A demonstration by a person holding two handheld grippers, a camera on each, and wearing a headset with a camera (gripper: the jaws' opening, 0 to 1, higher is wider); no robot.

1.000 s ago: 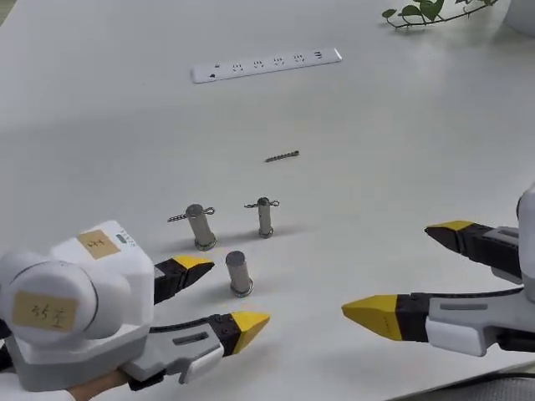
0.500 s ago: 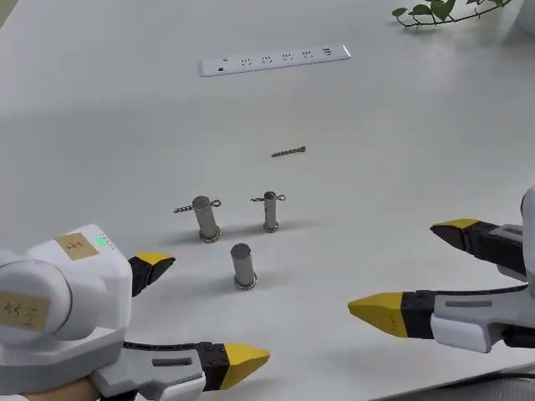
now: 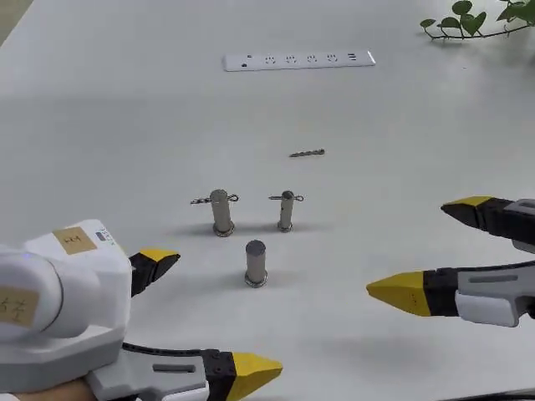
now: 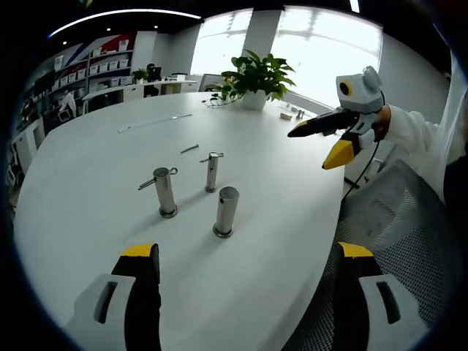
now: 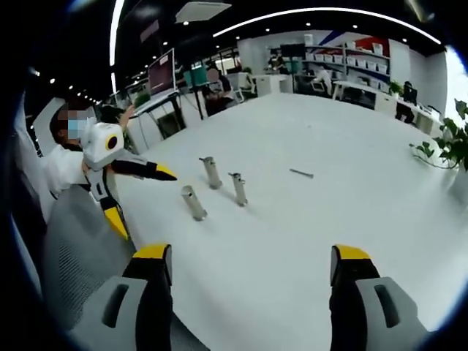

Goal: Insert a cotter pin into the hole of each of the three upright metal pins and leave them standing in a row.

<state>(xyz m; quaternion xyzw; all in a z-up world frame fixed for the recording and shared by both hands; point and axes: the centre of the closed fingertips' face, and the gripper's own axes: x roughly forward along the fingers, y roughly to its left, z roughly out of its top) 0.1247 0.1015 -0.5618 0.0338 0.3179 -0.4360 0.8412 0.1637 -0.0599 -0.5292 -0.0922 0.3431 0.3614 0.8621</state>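
Observation:
Three upright metal pins stand on the white table. Two at the back, the left pin (image 3: 221, 212) (image 4: 165, 191) and the right pin (image 3: 287, 210) (image 4: 212, 171), each carry a cotter pin through the top. The nearer pin (image 3: 256, 263) (image 4: 225, 210) (image 5: 193, 202) has none. A loose cotter pin (image 3: 307, 154) (image 4: 190, 148) (image 5: 300, 173) lies farther back. My left gripper (image 3: 209, 313) (image 4: 248, 252) stands open at the near left, empty. My right gripper (image 3: 435, 251) (image 5: 252, 254) stands open at the right, empty, well apart from the pins.
A white power strip (image 3: 298, 61) lies at the far side of the table. A leafy plant (image 3: 476, 18) (image 4: 256, 73) sits at the far right corner. A mesh chair (image 4: 395, 219) stands by the table edge.
My left gripper's jaws have spread wider and it has drawn back toward me from the nearer pin. The head camera shifted, sliding the scene rightward. The pins have not moved.

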